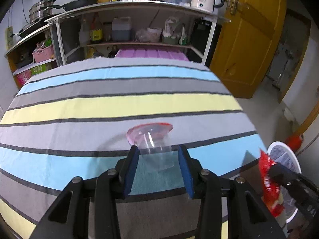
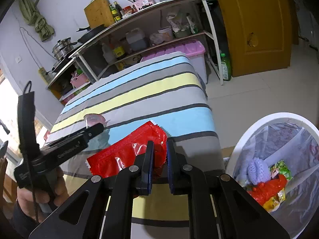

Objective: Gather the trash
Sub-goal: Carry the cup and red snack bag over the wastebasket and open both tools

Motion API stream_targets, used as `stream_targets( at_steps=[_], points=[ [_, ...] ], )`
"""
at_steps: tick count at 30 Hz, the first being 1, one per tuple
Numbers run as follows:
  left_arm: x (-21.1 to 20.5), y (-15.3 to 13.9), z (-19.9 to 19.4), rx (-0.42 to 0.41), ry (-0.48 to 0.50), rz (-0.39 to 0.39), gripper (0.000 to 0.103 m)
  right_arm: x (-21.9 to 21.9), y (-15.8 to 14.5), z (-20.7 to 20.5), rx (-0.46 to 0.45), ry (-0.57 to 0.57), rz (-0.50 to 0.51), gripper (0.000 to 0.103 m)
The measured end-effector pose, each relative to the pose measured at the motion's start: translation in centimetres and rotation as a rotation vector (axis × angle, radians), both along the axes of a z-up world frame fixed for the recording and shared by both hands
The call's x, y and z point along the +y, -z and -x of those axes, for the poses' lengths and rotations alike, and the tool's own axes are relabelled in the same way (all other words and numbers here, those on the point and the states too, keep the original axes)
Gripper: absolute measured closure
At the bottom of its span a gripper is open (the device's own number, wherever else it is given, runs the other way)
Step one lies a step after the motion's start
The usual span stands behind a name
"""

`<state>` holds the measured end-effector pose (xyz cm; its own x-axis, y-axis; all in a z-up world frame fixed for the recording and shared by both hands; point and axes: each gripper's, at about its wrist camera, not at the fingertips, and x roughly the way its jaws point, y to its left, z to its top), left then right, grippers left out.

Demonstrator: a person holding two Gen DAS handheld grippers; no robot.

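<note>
Our right hand-held gripper (image 2: 159,149) pinches the red wrapper (image 2: 127,153) over the table (image 1: 119,103); we carry it above the bin (image 2: 259,119) before releasing. Left hand-held gripper (image 1: 157,155) straddles the plastic cup (image 1: 153,145), not yet squeezing.

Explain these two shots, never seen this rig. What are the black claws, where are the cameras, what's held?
No robot: a person holds a two-finger gripper in each hand, with a fisheye camera on each looking along its fingers. The left view shows the left gripper with a clear cup between its blue pads on the striped table; whether they press it is unclear. The right view shows the right gripper shut on a red wrapper, beside the white bin that already holds trash.
</note>
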<state>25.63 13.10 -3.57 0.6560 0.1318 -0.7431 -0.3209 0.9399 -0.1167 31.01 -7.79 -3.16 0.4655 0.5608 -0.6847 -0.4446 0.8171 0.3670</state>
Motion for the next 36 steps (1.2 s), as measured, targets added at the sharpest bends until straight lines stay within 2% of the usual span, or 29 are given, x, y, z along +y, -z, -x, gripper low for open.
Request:
stream_targets(
  at_steps=[4,13,29,36],
  points=[
    [0.0,0.0,0.3,-0.002,0.0,-0.004,0.072,-0.3,0.1,0.2,-0.001,0.001,-0.004,0.091],
    [-1.4,-2.1,4.1,-0.093,0.05,0.014,0.072,-1.3,-0.8,2.0,-0.026,0.005,0.002,0.091],
    [-7.1,-5.9,12.1,-0.205,0.182,0.033,0.072,-6.7,-3.6,8.2,-0.098,0.073,0.02,0.091],
    [-9.1,-6.8,14.1,-0.23,0.231,0.032,0.072,-8.9,-5.1,11.0,-0.144,0.095,0.023,0.091]
  ],
)
